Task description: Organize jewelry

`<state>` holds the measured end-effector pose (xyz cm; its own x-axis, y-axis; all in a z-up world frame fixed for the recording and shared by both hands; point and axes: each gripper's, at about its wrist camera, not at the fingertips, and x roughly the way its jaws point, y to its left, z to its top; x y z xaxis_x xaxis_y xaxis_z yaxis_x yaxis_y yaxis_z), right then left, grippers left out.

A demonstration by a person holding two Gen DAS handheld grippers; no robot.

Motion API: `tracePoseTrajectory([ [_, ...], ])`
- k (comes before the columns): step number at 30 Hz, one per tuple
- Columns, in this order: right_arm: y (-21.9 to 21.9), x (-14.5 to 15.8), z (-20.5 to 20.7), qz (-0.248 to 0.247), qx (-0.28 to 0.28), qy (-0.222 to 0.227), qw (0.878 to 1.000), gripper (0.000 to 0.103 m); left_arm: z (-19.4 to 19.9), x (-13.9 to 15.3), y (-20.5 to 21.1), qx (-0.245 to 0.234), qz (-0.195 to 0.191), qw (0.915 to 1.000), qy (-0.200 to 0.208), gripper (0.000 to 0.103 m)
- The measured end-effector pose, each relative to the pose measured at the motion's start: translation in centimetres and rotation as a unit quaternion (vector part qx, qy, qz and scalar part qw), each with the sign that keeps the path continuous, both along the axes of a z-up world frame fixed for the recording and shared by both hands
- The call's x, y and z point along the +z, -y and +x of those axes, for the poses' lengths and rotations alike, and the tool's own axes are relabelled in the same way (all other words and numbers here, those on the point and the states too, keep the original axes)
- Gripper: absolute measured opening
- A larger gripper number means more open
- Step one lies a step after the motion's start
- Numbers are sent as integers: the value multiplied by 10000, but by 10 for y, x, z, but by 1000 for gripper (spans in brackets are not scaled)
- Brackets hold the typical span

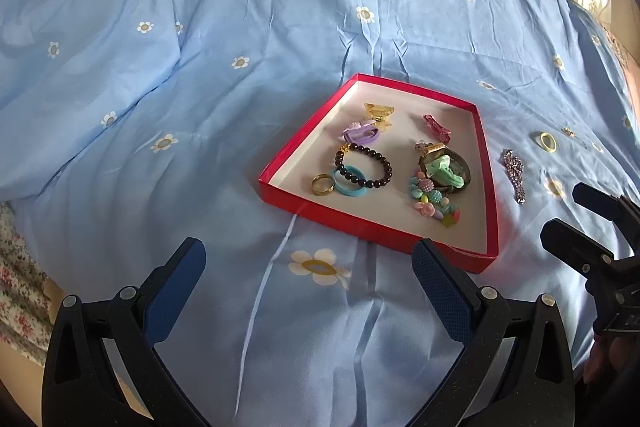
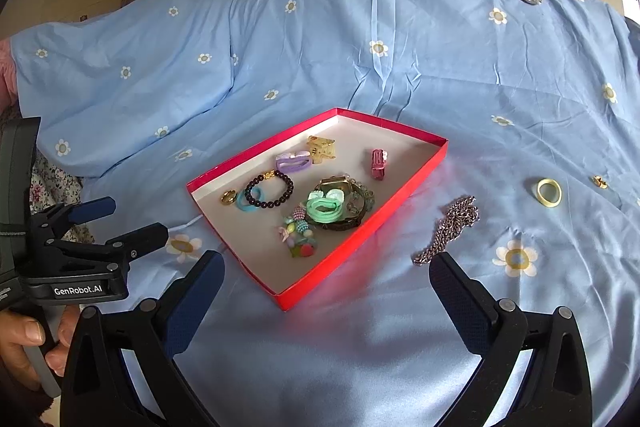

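Right wrist: chain [image 2: 450, 229] (loose) just beyond fingers [image 2: 462, 297].

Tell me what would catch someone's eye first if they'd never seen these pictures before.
The red tray in the middle of the blue floral bedsheet stands out, filled with a dark beaded bracelet, hair ties, clips and a gold ring. To its right, loose on the sheet, lie a silver chain, a yellow ring and a small gold piece. Both grippers sit open and empty near the tray.
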<state>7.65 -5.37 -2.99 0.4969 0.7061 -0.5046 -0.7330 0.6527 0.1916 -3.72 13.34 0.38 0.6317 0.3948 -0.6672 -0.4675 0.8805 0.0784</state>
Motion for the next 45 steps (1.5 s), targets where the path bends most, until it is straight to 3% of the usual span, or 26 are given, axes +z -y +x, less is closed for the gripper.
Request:
tracePoseTrajectory([
  [45,-2,-1,-5,37,69,45,10000,103,-4,2,5,-116,76,9999,19,103],
])
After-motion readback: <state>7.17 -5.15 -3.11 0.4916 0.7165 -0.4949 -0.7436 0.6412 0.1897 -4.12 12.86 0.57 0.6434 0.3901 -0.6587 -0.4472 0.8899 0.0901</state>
